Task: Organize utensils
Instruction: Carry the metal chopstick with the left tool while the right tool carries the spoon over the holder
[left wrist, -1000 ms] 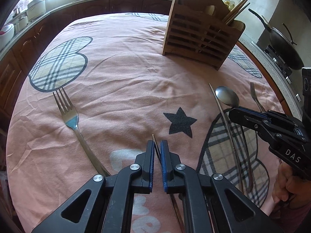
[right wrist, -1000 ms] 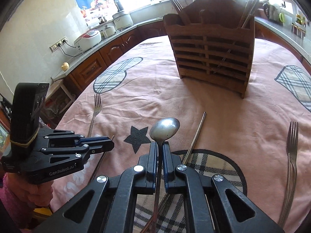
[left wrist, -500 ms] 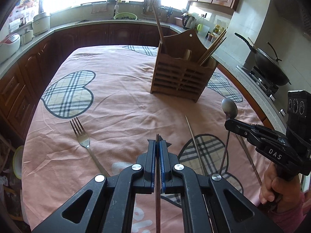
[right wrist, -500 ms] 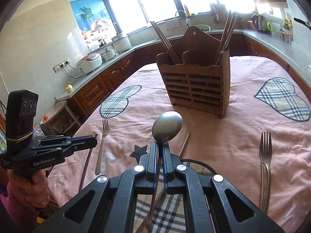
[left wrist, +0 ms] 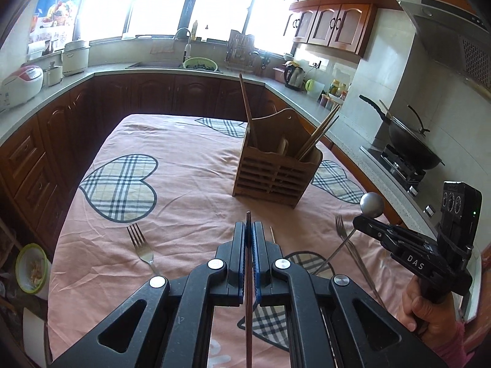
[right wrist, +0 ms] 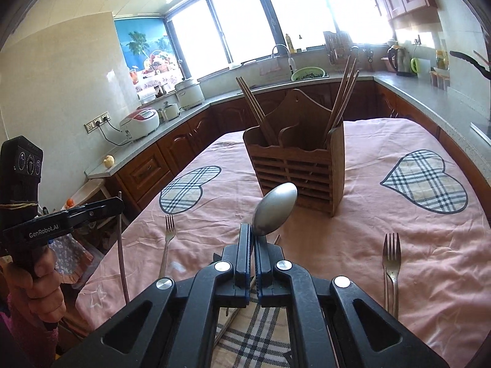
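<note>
My left gripper [left wrist: 249, 230] is shut on a thin dark chopstick [left wrist: 248, 306] and holds it above the pink tablecloth; it shows in the right wrist view [right wrist: 118, 204] with the chopstick [right wrist: 122, 263] hanging down. My right gripper [right wrist: 254, 239] is shut on a metal spoon [right wrist: 274, 210], bowl up; it also shows in the left wrist view [left wrist: 357, 222] with the spoon [left wrist: 372, 205]. The wooden utensil holder [left wrist: 273, 168] [right wrist: 300, 168] stands ahead with chopsticks in it.
On the cloth lie a fork [left wrist: 141, 247] [right wrist: 167, 239] at the left, a fork [right wrist: 391, 263] [left wrist: 345, 236] at the right and a chopstick [left wrist: 272, 234] between. Kitchen counters surround the table; a wok [left wrist: 408, 141] sits on the stove at right.
Both grippers have risen from the tablecloth, the left lifting the chopstick and the right lifting the spoon. The holder now looks lower and farther in both views.
</note>
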The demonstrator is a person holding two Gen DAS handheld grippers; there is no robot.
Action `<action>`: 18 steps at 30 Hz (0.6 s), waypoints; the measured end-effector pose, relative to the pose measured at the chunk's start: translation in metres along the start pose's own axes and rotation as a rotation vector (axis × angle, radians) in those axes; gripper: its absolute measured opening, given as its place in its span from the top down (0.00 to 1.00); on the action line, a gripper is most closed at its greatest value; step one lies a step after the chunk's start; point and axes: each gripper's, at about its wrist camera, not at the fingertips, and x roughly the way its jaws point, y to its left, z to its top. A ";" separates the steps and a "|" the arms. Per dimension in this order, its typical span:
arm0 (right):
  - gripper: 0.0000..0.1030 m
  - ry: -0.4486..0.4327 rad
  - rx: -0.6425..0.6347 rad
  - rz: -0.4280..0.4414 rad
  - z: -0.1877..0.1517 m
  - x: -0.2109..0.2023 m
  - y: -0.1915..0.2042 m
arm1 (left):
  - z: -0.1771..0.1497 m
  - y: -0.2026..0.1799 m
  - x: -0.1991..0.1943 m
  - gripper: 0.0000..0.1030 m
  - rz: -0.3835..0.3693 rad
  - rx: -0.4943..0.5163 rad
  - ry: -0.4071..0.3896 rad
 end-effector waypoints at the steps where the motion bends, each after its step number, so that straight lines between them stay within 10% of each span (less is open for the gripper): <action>1: 0.98 -0.006 -0.004 -0.004 0.001 -0.002 0.000 | 0.000 0.002 -0.001 0.98 -0.004 -0.004 -0.007; 18: 0.98 -0.078 -0.016 -0.032 0.009 -0.026 0.004 | 0.006 0.019 -0.016 0.98 -0.032 -0.069 -0.109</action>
